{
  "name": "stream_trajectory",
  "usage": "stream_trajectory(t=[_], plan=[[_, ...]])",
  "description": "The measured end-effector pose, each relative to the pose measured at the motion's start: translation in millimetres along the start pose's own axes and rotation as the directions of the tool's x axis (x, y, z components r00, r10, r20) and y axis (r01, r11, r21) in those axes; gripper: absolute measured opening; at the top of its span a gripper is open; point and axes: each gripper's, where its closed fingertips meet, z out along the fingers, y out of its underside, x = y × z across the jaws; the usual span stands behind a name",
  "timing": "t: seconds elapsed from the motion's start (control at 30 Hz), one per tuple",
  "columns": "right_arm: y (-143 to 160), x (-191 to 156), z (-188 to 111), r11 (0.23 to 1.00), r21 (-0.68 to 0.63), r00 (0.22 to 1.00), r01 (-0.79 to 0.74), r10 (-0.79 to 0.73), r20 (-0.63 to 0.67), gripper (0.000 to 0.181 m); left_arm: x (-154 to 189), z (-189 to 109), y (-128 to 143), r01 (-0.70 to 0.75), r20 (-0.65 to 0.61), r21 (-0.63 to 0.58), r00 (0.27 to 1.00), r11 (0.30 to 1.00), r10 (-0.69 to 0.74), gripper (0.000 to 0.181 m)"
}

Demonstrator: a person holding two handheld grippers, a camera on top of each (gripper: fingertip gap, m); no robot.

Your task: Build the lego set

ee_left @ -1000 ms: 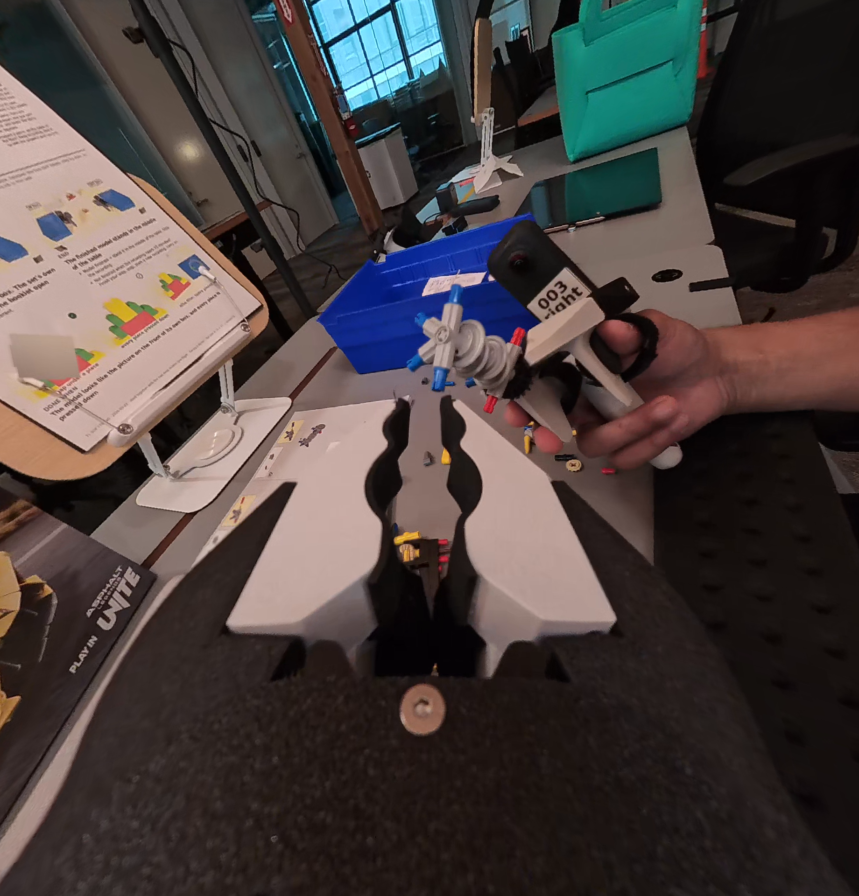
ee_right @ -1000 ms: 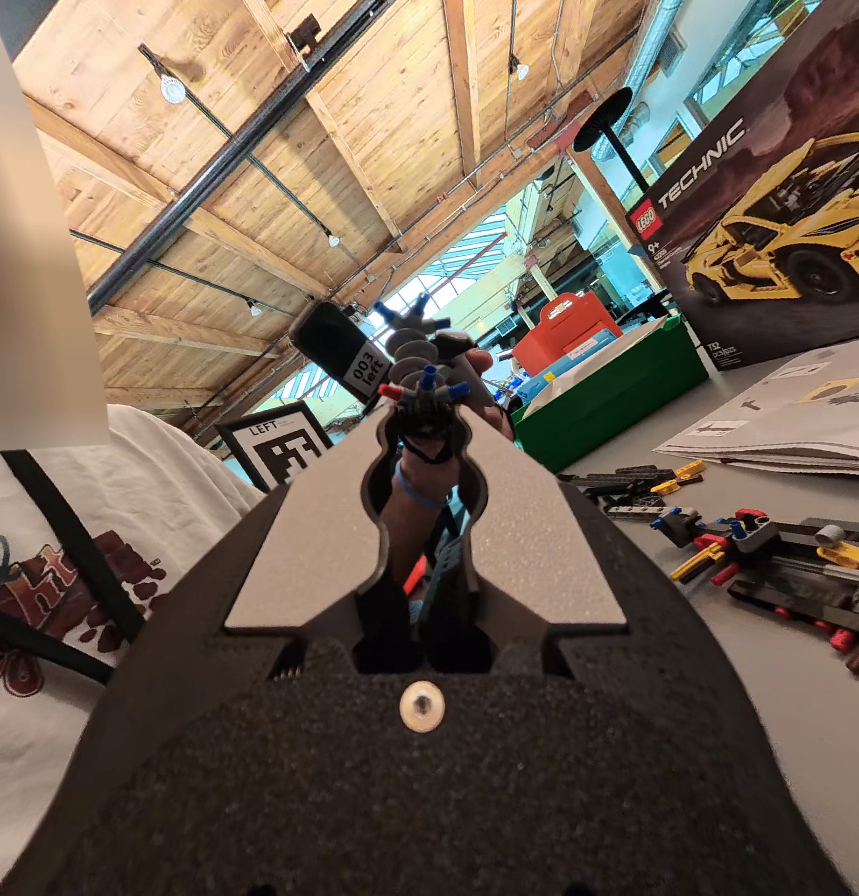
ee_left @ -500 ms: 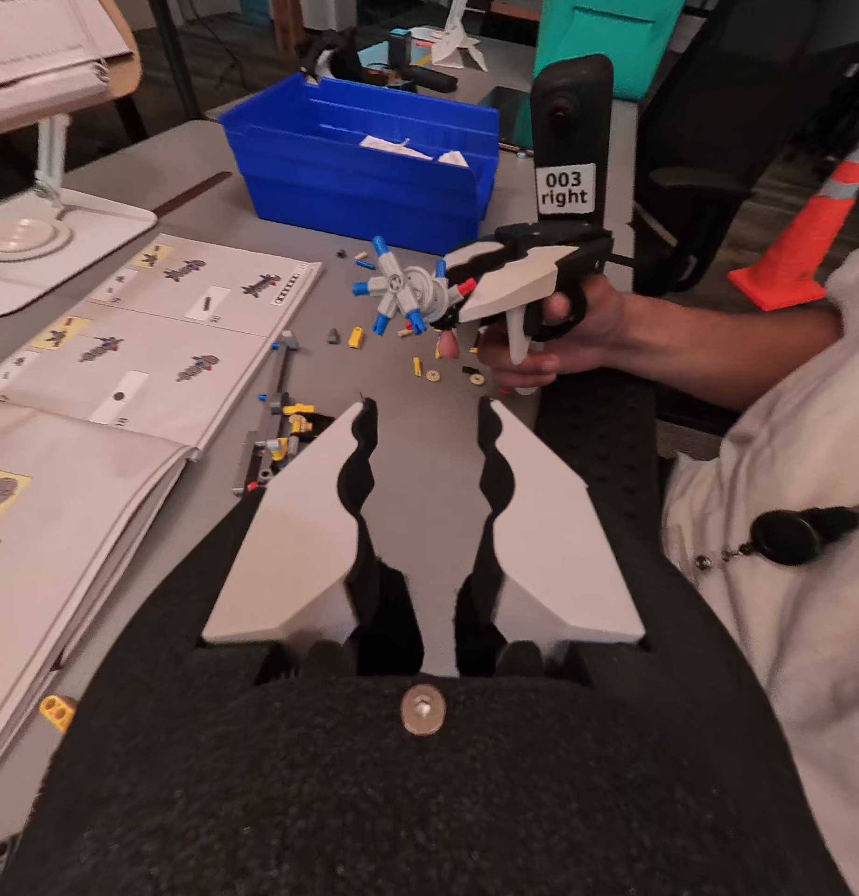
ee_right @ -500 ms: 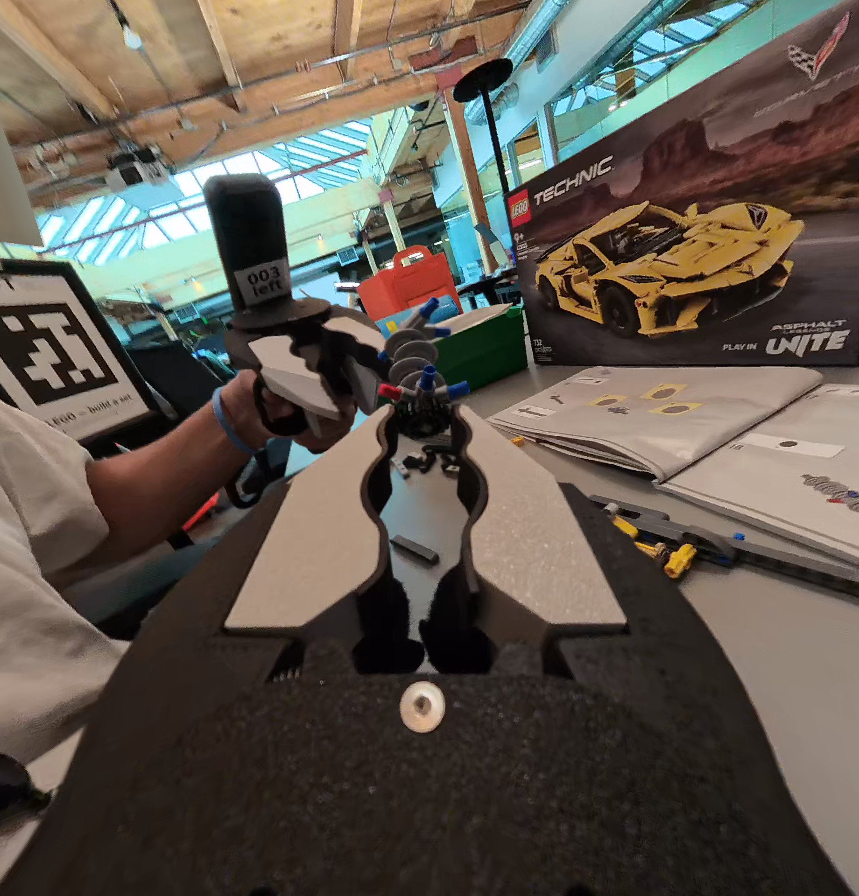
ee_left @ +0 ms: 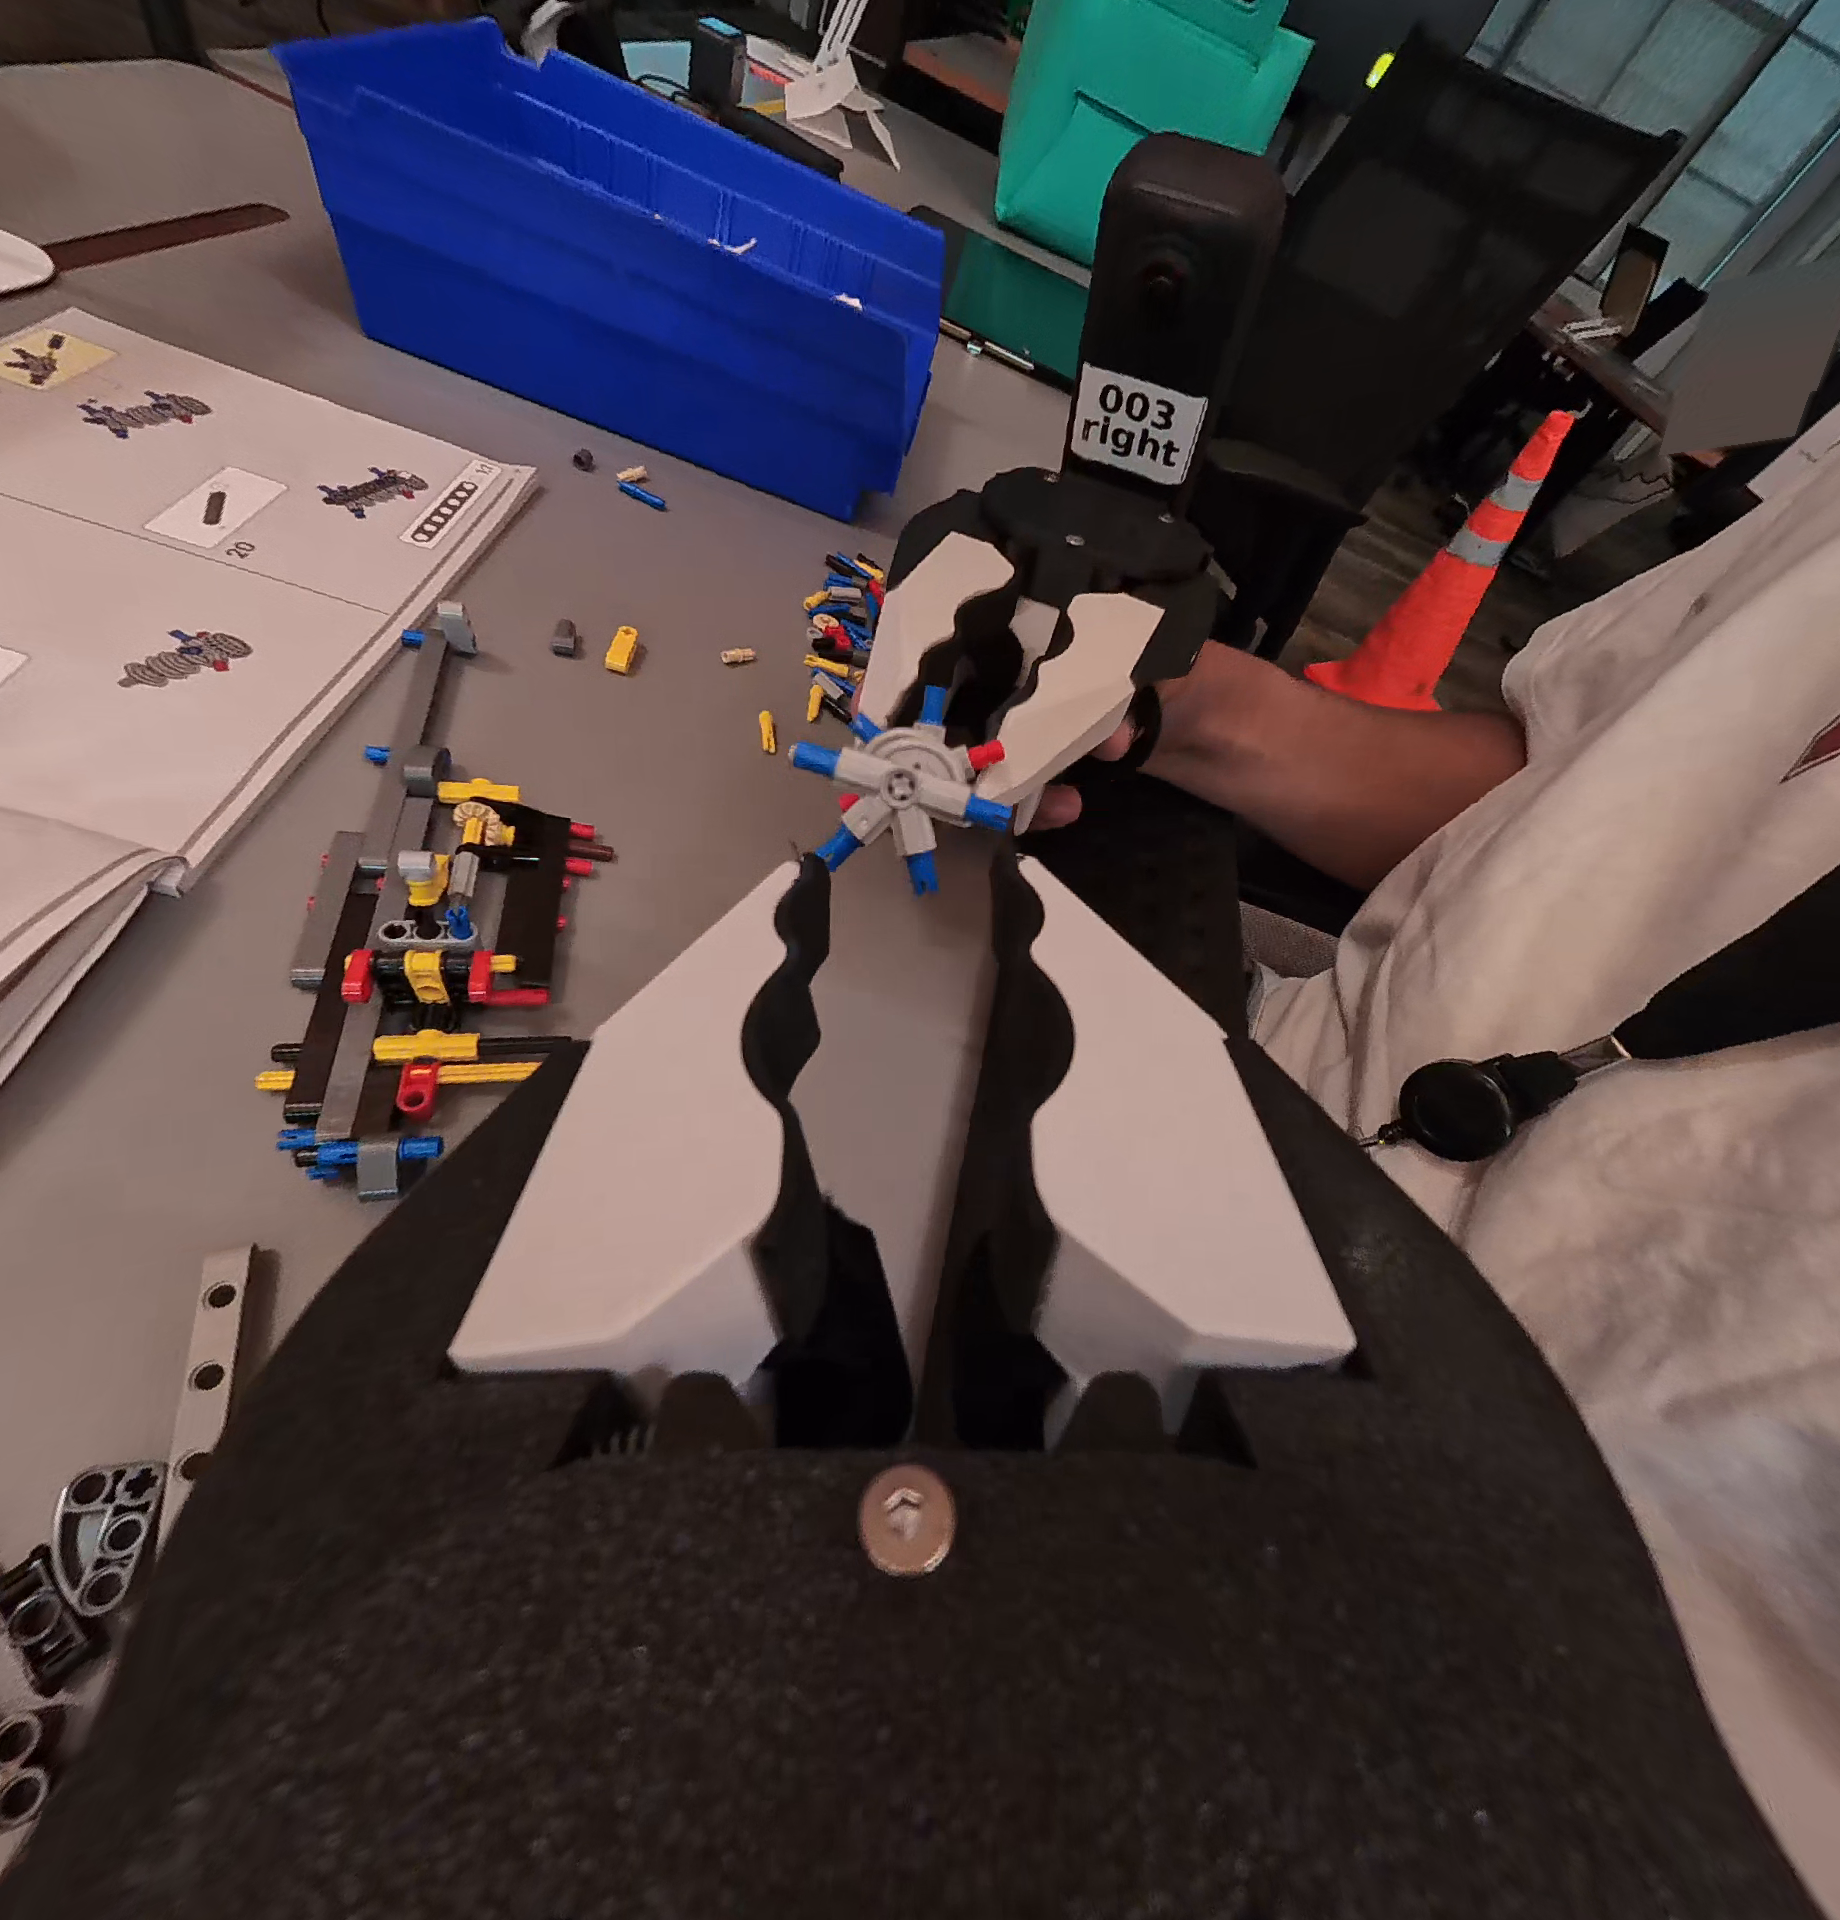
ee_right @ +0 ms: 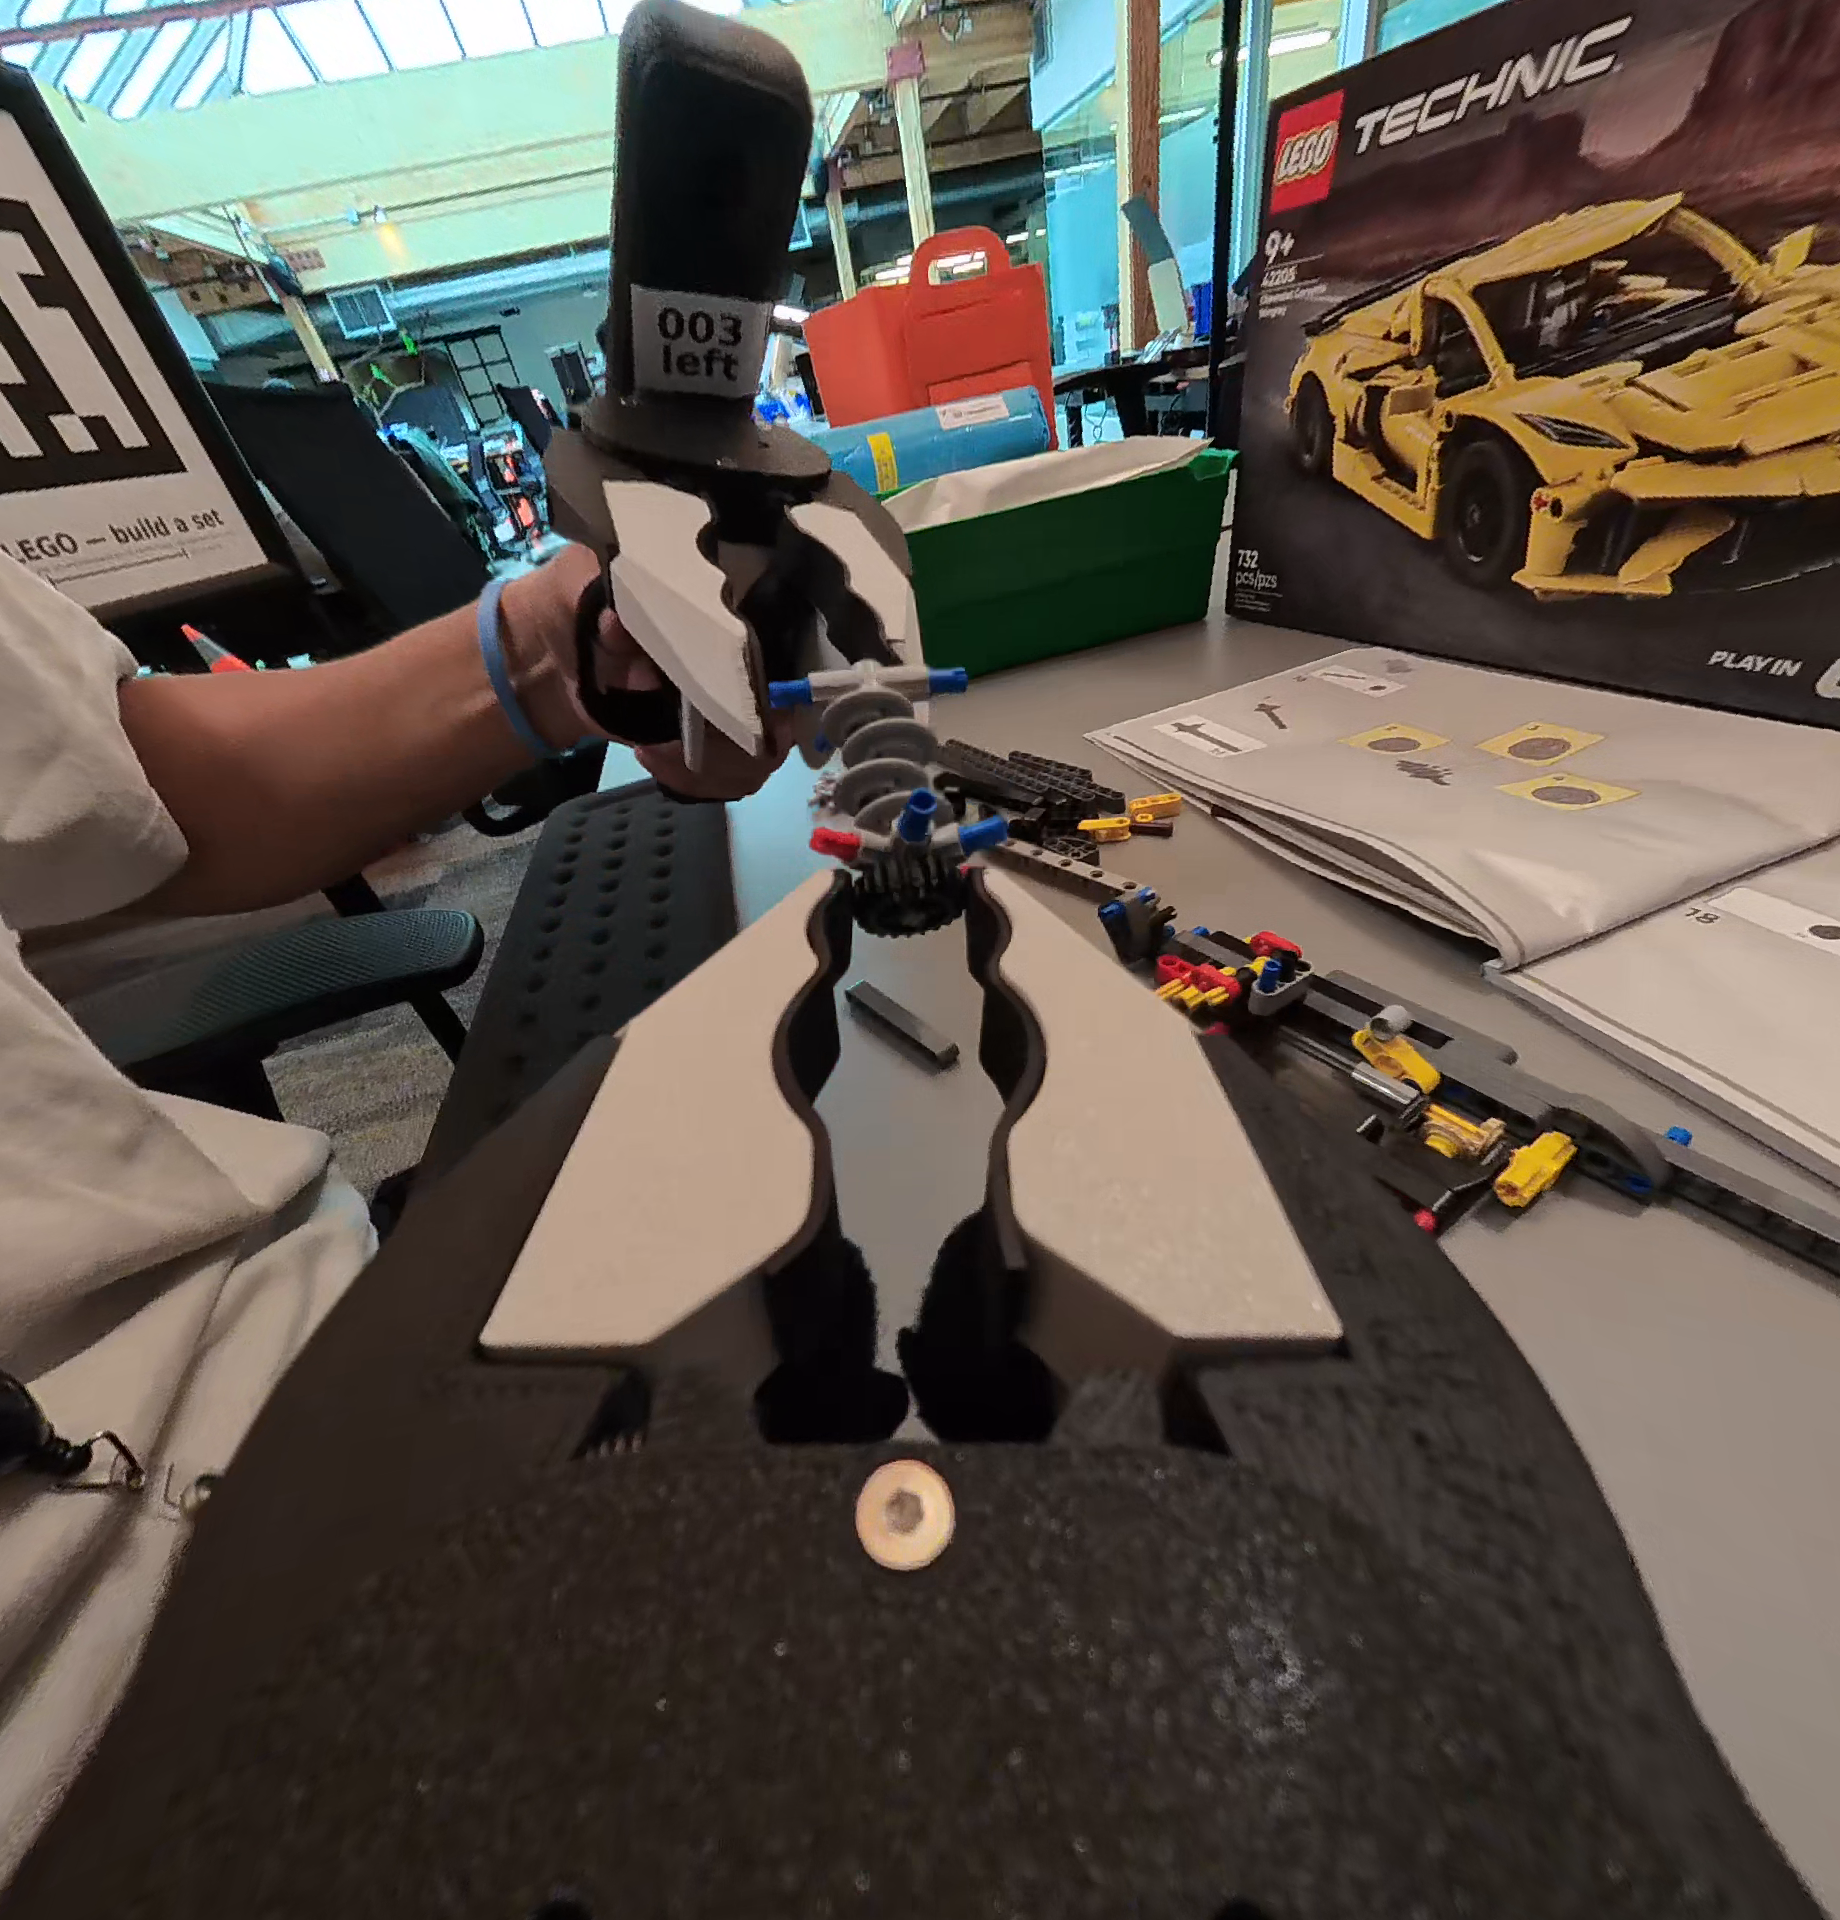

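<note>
Now right tongs [ee_right: 900, 894] pinch crank assy [ee_right: 890, 790] by its black gear, left tongs [ee_left: 900, 883] spread, empty, near far end; next: seat assy into frame [ee_left: 417, 977] on tabletop [ee_left: 687, 727].

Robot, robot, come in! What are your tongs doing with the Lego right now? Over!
Right tongs shut on crankshaft. Left tongs open, empty, facing it. Nothing between them.
</note>
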Motion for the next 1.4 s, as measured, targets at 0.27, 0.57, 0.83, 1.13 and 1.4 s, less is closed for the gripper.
stream_trajectory(t=[0.27, 0.57, 0.83, 1.13, 1.4], plan=[[10.9, -1.7, 4.6, 0.998, -0.063, 1.0, 0.014, -0.014, 0.009, 0.02, 2.3, 0.1, 4.8, 0.011, -0.056, 0.002, 0.998, 1.0, -0.011, 0.044], [16.9, -3.4, 5.1, 0.995, -0.097, 1.0, -0.004, 0.006, 0.022, 0.02, -9.3, 4.5, 8.9, -0.024, -0.013, 0.008, 1.0, 1.0, 0.024, 0.028], [50.1, 2.8, -3.1, 0.932, -0.359, 0.991, -0.053, 0.094, 0.099, 0.02, -21.4, 22.1, 43.1, -0.655, 0.053, -0.232, 0.73, 0.719, 0.682, 0.023], [69.6, 47.9, -11.9, 0.746, -0.563, 0.928, 0.356, -0.352, 0.122, 0.021, -58.4, 52.9, 63.4, -0.895, -0.059, -0.428, 0.165, 0.124, 0.985, 0.02], [87.8, 60.6, -16.3, 0.574, -0.646, 0.833, 0.504, -0.519, 0.19, 0.021, -67.1, 57.6, 75.8, -0.868, -0.084, -0.468, 0.234, 0.169, 0.969, 0.03]])
